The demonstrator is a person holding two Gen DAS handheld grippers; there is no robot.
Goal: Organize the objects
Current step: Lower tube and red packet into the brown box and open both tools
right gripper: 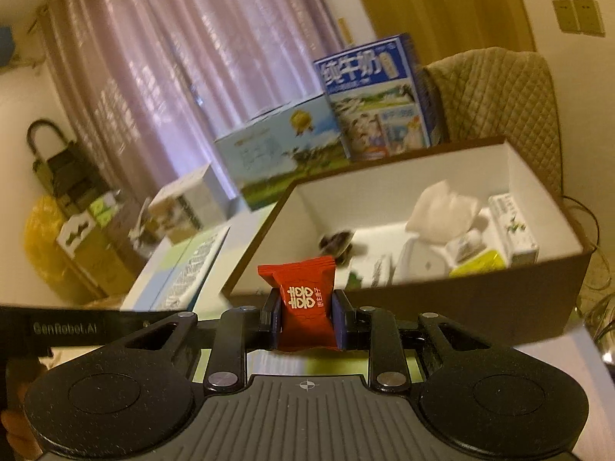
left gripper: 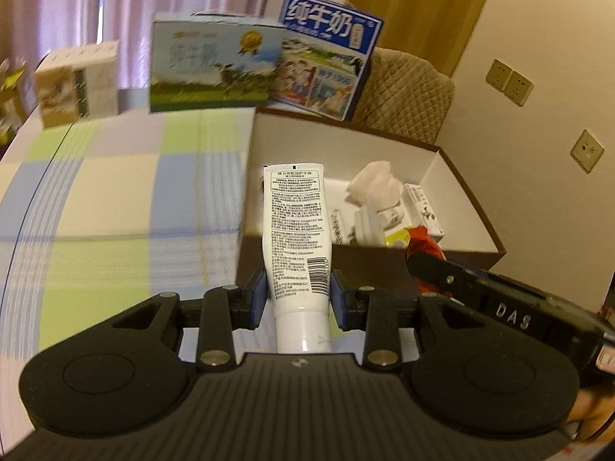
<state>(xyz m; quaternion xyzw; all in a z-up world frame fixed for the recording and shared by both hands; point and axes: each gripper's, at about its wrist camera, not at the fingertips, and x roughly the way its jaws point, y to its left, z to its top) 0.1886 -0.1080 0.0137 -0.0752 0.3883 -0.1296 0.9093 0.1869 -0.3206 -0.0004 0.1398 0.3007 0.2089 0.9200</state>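
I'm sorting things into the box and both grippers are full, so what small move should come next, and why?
Probably carry the right gripper forward over the box rim and let go there. Its fingers clamp the red packet just short of the near wall, and the left gripper holds the white tube beside it.

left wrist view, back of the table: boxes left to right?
Beige box → pale blue milk carton → dark blue milk carton, with the quilted chair furthest right.

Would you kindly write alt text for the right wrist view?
The right gripper is shut on a red packet, facing an open box that holds small items. Milk cartons stand behind it.
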